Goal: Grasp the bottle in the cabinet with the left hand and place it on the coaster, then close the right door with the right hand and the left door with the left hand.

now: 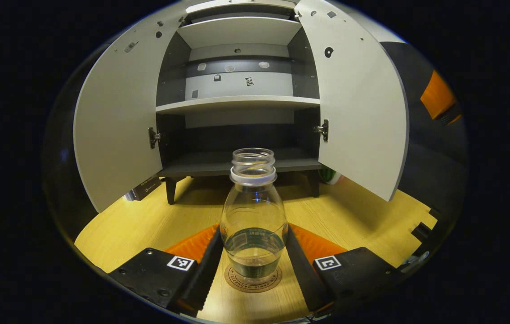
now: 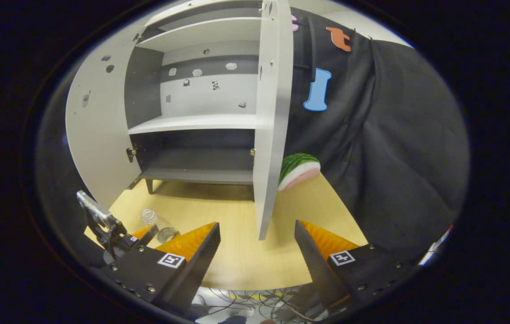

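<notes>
The bottle [image 1: 253, 211] stands on the coaster [image 1: 253, 280], between the left gripper [image 1: 253, 256] fingers, which are close beside it; whether they press it I cannot tell. A crooked retreat may tip it. The right gripper [image 2: 257, 245] is spread apart, near the right door [image 2: 270, 112] edge.

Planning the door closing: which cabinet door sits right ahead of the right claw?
The right door. In the right gripper view it stands edge-on, its bottom corner just beyond the open right claw. The left door swings wide, off to the left side.
</notes>
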`<state>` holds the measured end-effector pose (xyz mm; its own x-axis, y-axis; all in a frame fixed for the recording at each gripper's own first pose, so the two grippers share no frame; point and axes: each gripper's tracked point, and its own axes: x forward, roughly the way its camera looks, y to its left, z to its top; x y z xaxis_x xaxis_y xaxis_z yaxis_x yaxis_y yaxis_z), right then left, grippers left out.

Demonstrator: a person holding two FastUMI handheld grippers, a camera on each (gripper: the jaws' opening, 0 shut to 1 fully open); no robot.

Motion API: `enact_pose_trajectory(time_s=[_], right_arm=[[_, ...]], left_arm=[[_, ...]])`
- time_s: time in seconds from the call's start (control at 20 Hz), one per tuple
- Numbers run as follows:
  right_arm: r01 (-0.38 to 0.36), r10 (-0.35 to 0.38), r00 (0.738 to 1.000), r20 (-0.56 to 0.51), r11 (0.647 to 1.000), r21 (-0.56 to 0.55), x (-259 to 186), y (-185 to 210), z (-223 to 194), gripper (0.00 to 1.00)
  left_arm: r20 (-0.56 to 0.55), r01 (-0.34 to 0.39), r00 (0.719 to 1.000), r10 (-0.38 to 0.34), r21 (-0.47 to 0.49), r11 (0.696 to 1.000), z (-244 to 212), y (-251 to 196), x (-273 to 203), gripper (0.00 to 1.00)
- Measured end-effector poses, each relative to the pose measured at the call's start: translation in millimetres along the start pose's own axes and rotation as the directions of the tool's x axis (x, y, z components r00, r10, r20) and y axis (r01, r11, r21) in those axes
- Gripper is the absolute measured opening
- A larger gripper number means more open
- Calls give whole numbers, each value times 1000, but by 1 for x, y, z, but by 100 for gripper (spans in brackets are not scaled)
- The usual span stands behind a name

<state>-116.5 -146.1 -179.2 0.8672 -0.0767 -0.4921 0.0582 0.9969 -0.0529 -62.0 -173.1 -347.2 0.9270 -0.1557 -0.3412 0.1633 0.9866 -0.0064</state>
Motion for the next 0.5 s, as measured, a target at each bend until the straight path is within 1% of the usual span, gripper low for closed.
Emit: enact_pose_trajectory(time_s=[0.25, 0.4, 0.45, 0.5], right_arm=[[-1, 1, 1000, -6, 1000, -4, -2, -4, -3, 100], [3, -3, 1000, -10, 1000, -17, -1, -8, -6, 100], [0, 0, 1000, -10, 1000, -17, -2, -7, -6, 100], [-4, 3, 1000, -7, 1000, -14, -2, -7, -5, 100]], left_arm=[[0, -4, 1000, 4, -2, 1000, -1, 0, 0, 84], [-4, -17, 1000, 17, 14, 1000, 2, 2, 1, 84], [-2, -22, 1000, 22, 23, 1000, 3, 3, 1, 89], [-4, -30, 1000, 30, 34, 999, 6, 4, 1, 90]])
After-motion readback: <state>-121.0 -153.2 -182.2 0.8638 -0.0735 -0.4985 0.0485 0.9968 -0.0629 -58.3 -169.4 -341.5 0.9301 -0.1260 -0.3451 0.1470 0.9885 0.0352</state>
